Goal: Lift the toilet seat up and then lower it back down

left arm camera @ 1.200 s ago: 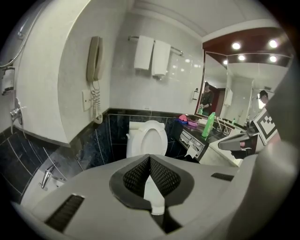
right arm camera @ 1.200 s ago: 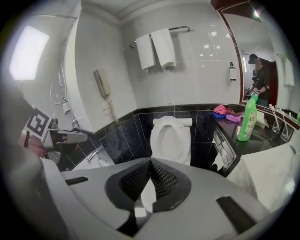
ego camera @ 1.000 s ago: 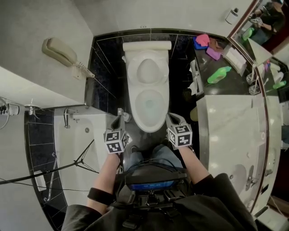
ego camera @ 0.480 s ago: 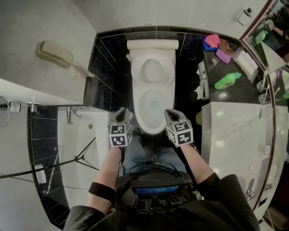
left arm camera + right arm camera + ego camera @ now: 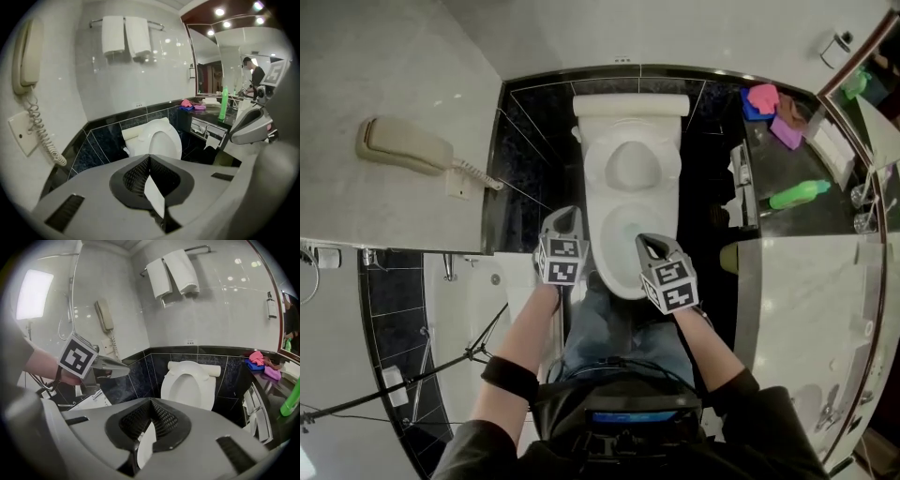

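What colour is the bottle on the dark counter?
The bottle is green, clearest in the head view.

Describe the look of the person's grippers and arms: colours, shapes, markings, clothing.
The left gripper and right gripper are grey, beak-like shells with black textured pads. Each carries a white cube printed with black square markers. A black band circles the left forearm; dark sleeves cover the upper arms.

A bathroom, hotel-like: a white toilet stands against black tile, with a bathtub just beside it. Folded towels hang on a wall rail, a corded phone is mounted nearby, and a large mirror hangs at the side.
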Demonstrator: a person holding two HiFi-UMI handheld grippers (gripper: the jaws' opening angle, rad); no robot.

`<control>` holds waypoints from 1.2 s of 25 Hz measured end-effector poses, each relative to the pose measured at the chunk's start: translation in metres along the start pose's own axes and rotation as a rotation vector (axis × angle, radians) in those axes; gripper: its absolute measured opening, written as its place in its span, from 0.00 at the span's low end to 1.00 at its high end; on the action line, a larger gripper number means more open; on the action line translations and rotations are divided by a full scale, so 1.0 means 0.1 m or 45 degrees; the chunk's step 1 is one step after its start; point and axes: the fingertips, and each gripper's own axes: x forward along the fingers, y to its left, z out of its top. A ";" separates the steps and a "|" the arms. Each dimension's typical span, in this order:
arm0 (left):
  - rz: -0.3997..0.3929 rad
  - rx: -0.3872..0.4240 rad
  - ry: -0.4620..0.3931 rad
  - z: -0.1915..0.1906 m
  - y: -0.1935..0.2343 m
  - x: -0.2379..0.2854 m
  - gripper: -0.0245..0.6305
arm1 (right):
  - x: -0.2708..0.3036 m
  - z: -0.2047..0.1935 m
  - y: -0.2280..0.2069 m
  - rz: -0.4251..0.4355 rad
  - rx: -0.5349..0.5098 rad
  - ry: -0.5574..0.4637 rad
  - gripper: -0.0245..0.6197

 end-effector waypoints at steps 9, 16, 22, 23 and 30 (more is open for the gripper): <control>-0.093 0.161 0.079 -0.28 0.55 1.11 0.22 | 1.15 0.12 -0.01 0.020 -0.017 0.034 0.05; -0.084 0.209 0.092 -0.36 1.06 1.91 0.36 | 1.85 0.09 -0.21 0.001 -0.027 0.062 0.05; -0.075 0.302 0.137 -0.57 1.34 2.52 0.43 | 2.37 0.03 -0.24 0.019 -0.044 0.068 0.05; -0.077 0.319 0.148 -0.60 1.37 2.61 0.45 | 2.44 0.04 -0.25 0.024 -0.044 0.069 0.05; -0.086 0.432 0.173 -0.69 1.59 3.22 0.50 | 2.90 0.05 -0.30 0.057 -0.034 0.061 0.05</control>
